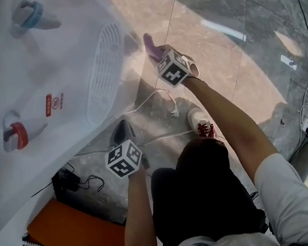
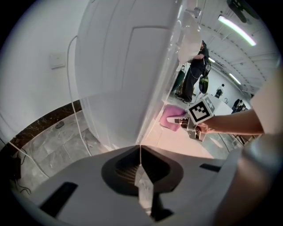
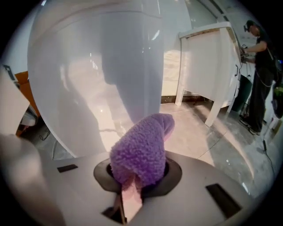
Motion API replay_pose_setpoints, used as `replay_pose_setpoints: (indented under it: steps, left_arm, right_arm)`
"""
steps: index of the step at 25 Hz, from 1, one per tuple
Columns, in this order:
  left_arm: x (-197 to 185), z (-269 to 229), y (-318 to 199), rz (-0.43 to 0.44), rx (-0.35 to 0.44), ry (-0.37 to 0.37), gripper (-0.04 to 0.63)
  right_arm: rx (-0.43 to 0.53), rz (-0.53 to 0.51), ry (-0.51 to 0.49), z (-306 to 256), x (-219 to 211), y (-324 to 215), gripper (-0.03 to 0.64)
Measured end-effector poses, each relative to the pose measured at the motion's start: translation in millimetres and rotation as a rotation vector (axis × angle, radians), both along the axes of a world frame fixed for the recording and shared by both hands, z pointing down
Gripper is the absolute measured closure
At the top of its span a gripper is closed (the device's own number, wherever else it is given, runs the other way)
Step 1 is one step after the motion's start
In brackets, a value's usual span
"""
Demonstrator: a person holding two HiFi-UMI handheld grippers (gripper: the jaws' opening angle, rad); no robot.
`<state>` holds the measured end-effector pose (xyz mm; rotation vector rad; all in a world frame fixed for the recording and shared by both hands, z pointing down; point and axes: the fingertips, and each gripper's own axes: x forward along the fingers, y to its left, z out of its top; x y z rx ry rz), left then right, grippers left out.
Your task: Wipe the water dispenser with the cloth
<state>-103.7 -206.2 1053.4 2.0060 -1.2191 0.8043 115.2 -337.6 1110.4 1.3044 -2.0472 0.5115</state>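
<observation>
The white water dispenser [image 1: 69,57] fills the left of the head view, with a blue tap [image 1: 32,14], a red tap [image 1: 18,135] and a slotted drip tray [image 1: 105,69]. My right gripper [image 1: 156,55] is shut on a purple fluffy cloth [image 1: 149,43] just off the dispenser's lower edge; I cannot tell whether it touches. In the right gripper view the cloth [image 3: 141,152] bulges out of the jaws toward the dispenser's glossy white panel [image 3: 97,75]. My left gripper [image 1: 122,130] hangs lower, beside the dispenser's side wall [image 2: 119,66], jaws shut on nothing [image 2: 140,154].
White cables [image 1: 156,99] trail over the marble floor, beside the person's shoe [image 1: 199,121]. An orange object [image 1: 73,235] and a black adapter [image 1: 64,181] lie at lower left. A white table [image 3: 212,57] and a standing person [image 3: 261,66] are farther off.
</observation>
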Motion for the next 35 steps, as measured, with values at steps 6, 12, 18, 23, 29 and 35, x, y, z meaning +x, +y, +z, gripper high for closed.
replay_pose_setpoints:
  steps: [6, 12, 18, 23, 29, 35]
  left_arm:
    - [-26, 20, -13, -0.051, 0.012, -0.017, 0.577]
    - [-46, 23, -18, -0.131, 0.021, -0.011, 0.577]
    - [-50, -16, 2, -0.122, 0.032, -0.007, 0.577]
    - [-66, -69, 35, -0.125, 0.063, 0.004, 0.577]
    - [-96, -127, 78, -0.116, 0.054, 0.014, 0.577]
    - [-114, -208, 114, -0.118, 0.062, 0.028, 0.577]
  right_arm:
    - [0.003, -0.083, 0.069, 31, -17, -22, 0.554]
    - [0.014, -0.269, 0.168, 37, -49, -3, 0.554]
    - [-0.032, -0.367, 0.079, 16, -101, 35, 0.554]
    - [-0.06, -0.406, 0.055, -17, -138, 67, 0.554]
    - [-0.077, -0.403, -0.01, -71, -183, 109, 0.554]
    - [-0.074, -0.356, 0.029, -161, -167, 147, 0.555]
